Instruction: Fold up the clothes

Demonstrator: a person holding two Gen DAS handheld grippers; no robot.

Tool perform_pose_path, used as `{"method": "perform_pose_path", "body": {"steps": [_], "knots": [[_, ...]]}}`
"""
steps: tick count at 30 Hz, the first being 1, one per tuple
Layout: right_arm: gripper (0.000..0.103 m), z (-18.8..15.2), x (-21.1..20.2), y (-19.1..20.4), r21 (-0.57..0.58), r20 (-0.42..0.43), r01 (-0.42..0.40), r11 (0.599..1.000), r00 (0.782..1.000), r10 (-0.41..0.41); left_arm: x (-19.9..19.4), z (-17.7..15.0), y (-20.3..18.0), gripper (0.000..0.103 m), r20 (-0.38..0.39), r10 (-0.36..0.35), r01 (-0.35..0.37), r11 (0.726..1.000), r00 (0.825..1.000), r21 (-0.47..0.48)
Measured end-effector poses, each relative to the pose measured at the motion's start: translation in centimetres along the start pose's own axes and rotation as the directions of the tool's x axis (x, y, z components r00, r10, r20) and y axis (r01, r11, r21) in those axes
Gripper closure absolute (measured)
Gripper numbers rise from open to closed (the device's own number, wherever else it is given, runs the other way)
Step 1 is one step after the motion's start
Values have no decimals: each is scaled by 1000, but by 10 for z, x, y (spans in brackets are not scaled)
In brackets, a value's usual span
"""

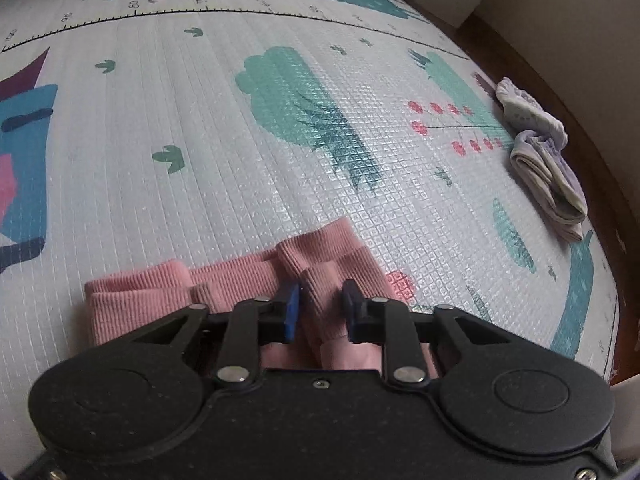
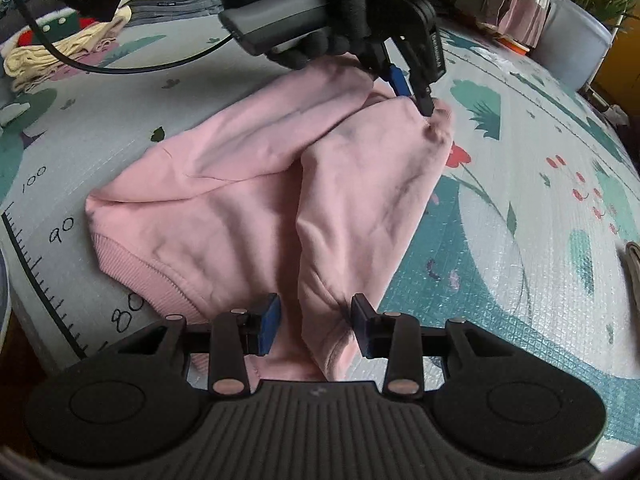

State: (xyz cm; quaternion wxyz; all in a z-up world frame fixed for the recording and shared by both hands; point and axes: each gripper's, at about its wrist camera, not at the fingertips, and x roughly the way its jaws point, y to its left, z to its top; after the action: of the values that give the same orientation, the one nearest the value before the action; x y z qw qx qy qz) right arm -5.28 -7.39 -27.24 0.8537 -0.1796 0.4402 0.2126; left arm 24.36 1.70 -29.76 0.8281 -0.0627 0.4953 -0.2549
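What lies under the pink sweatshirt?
The pink sweatshirt lies on the printed play mat, visible all around it. Whatever is beneath the cloth itself is covered and cannot be seen.

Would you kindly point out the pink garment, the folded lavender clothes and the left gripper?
pink garment [image 2: 240,200], right wrist view, on its flat body.
folded lavender clothes [image 1: 548,168], left wrist view, on the stack's top.
left gripper [image 1: 320,308], left wrist view, between its fingertips.

A patterned play mat [image 1: 280,128] covers the dark floor [image 1: 592,128]; a pale wall [image 1: 580,20] stands behind.
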Motion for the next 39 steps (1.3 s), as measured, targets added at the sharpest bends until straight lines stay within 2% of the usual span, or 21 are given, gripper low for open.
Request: {"method": "perform_pose_path", "body": {"steps": [6,11,15,19,21,25,29,35,39], "knots": [[63,-1,0,2,7,-11,5,1000,1000,-4,-13,1,-18,90,58,24,-24,1000,998,-6],[63,7,4,-9,69,-33,-44,997,998,46,-20,5,-41,90,78,45,-48,998,996,45],[77,7,3,-29,194,-22,-99,976,994,105,-22,7,-44,90,83,39,-42,998,996,43],[87,3,3,-41,253,-19,-124,959,991,133,-24,5,-42,90,85,43,-46,998,995,38],[90,3,-1,-42,252,-1,-129,959,991,133,-28,5,-41,90,91,39,-42,999,995,35],[91,11,-12,-31,196,50,-151,969,988,144,-43,11,-41,90,112,31,-36,999,993,39],[91,22,-16,-17,157,77,-178,971,983,167,-50,14,-39,90,120,52,-59,997,991,56],[91,22,1,-9,126,7,-121,985,993,121,-32,1,-28,90,108,50,-58,996,993,73],[90,17,9,-8,148,-17,-108,983,994,111,-26,-4,-21,90,94,56,-63,996,994,71]]}}
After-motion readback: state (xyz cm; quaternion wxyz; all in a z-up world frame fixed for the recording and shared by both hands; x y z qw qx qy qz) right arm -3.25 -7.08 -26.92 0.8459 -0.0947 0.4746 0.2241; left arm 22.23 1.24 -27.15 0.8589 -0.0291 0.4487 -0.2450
